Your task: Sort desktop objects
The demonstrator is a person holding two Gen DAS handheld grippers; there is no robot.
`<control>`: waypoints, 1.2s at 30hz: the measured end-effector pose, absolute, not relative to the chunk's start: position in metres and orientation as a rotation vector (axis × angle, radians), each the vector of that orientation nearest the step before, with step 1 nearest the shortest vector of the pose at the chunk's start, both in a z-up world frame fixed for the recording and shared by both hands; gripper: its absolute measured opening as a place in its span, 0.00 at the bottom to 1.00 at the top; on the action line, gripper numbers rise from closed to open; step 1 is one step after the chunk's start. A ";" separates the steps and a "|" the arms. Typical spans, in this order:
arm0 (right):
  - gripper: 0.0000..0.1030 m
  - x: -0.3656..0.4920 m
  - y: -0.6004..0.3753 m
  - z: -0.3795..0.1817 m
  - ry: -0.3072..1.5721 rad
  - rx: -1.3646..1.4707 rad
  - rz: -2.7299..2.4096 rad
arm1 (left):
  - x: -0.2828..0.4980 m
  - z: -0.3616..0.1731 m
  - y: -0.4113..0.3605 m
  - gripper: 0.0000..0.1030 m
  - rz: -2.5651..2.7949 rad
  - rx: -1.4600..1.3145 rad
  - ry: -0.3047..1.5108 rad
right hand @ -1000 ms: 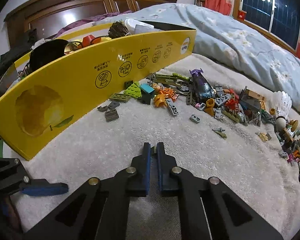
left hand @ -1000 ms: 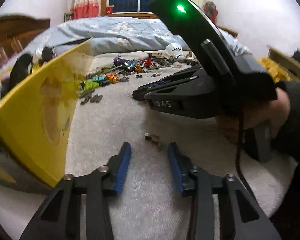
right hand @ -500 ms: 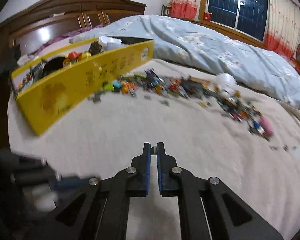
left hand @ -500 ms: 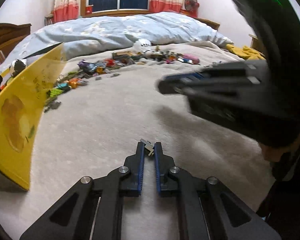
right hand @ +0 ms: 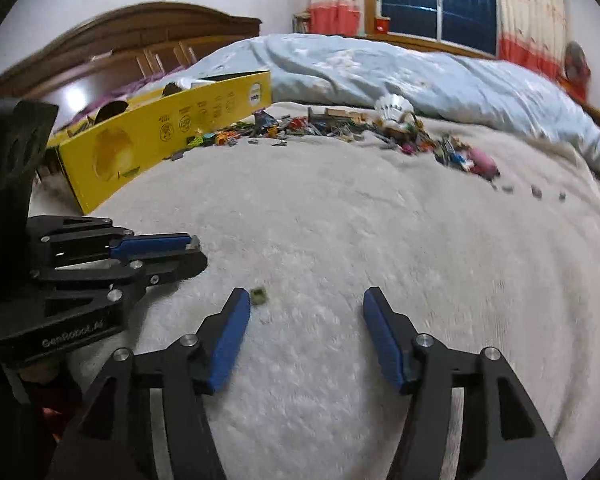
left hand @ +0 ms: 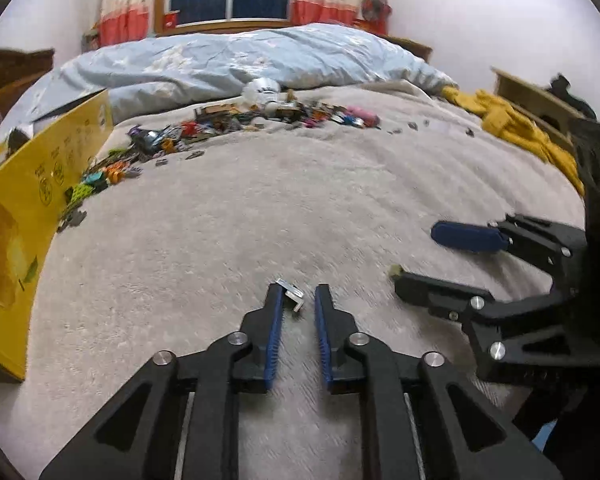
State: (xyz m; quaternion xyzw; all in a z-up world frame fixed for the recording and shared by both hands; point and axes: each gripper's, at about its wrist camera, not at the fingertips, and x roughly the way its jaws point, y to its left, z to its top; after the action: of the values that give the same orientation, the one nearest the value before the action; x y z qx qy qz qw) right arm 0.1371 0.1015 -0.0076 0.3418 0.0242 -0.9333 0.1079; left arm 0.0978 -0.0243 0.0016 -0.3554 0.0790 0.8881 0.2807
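Note:
My left gripper (left hand: 296, 293) is partly open near the front of the beige blanket (left hand: 300, 200), with a small grey angled piece (left hand: 291, 294) between its fingertips, touching the left pad. My right gripper (right hand: 306, 298) is wide open and empty, with a tiny olive brick (right hand: 259, 295) by its left fingertip. The right gripper also shows at the right of the left wrist view (left hand: 416, 256). The left gripper shows at the left of the right wrist view (right hand: 192, 252). A scatter of small toy bricks (left hand: 228, 128) lies far back on the blanket.
A long yellow cardboard box (left hand: 24, 200) holding sorted items stands along the left side. A white shuttlecock (right hand: 394, 110) sits among the bricks. A light blue quilt (left hand: 228, 60) lies behind, and a yellow cloth (left hand: 516, 128) lies at the right edge.
Both grippers have pulled back from the brick pile toward the near blanket. The left gripper shut on the small piece, then opened partway. The right gripper opened wide from shut.

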 end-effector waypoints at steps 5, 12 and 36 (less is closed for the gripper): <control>0.61 0.154 0.103 -0.014 0.156 0.932 -2.752 | 0.109 -0.002 -0.032 0.21 2.374 -0.961 0.190; 0.45 0.148 0.094 -0.008 0.200 0.906 -2.718 | 0.109 -0.004 -0.020 0.21 2.420 -0.931 0.297; 0.06 0.129 0.073 0.034 0.126 0.871 -2.820 | 0.098 0.027 -0.023 0.12 2.562 -0.832 0.176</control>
State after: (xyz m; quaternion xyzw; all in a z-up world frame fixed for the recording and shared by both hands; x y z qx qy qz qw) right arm 0.1289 0.0725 0.0343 0.2934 0.0426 -0.9504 0.0935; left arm 0.0981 -0.0235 0.0267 -0.3007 0.0636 0.9259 0.2195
